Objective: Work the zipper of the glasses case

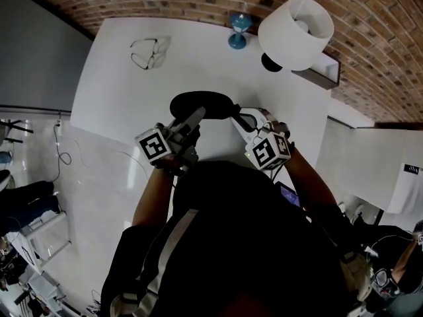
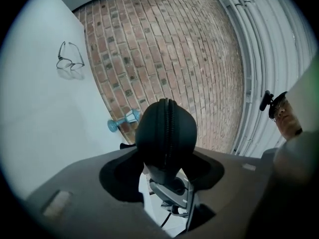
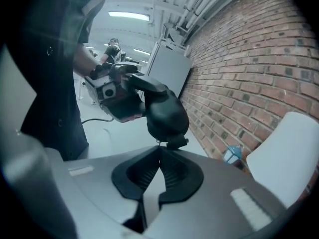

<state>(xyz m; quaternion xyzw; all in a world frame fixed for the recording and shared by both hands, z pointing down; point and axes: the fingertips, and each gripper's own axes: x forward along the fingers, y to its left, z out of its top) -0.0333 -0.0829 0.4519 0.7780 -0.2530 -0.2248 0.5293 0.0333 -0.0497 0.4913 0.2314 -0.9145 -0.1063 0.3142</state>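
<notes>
A black zip-up glasses case (image 1: 198,103) hangs in the air above the white table (image 1: 119,104). My left gripper (image 1: 195,119) is shut on its near end, and in the left gripper view the case (image 2: 166,128) stands between the jaws with its zipper line facing the camera. My right gripper (image 1: 246,121) comes in from the right. In the right gripper view its jaws (image 3: 160,147) are closed together on the small zipper pull (image 3: 159,143) just under the case (image 3: 167,114). The left gripper (image 3: 112,96) and its hand show behind the case.
A pair of glasses (image 1: 149,53) lies at the table's far left. A blue hourglass-shaped ornament (image 1: 239,30) and a white lampshade (image 1: 296,32) stand at the far edge by the brick wall (image 1: 165,2). Cables trail on the floor at the left.
</notes>
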